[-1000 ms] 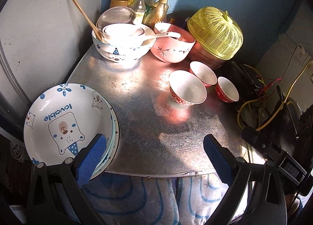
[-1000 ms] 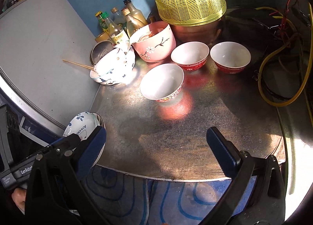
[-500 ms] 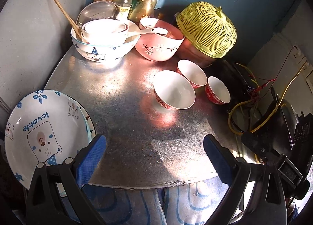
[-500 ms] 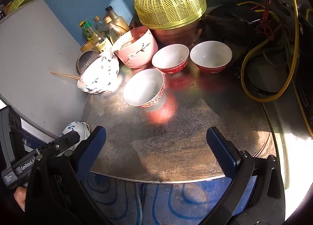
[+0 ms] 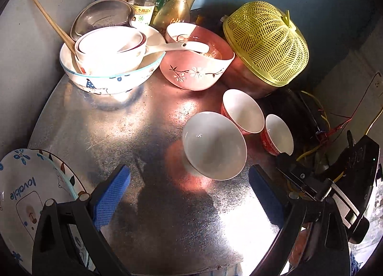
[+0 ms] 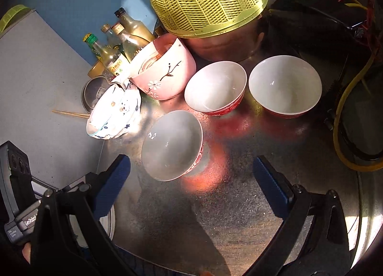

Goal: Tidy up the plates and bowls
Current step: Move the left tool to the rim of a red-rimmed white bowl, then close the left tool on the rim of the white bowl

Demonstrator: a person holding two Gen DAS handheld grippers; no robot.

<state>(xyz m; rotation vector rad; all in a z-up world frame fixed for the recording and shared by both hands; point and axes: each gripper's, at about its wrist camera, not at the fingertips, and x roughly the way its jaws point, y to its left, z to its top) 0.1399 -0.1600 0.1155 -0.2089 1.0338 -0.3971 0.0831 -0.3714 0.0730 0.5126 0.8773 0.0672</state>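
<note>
Left gripper [image 5: 189,194] and right gripper [image 6: 191,180]: both spread wide, grasping nothing, over the metal table [image 5: 143,204]. Landmark: nearest red bowl [image 6: 172,145], upright, just ahead between the fingers. Two more red bowls [image 6: 215,86] [image 6: 284,85] behind it; pink bowl [image 6: 165,72] behind-left; bear plate [image 5: 26,199] near-left at the table edge.

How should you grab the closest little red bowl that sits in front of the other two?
Probably by its rim. The nearest red bowl sits upright and empty, apart from the other two bowls, so one finger can go inside and one outside the thin wall. Come from the near side with the right hand-held gripper, which is open and lined up with it; bare metal table lies between.
</note>
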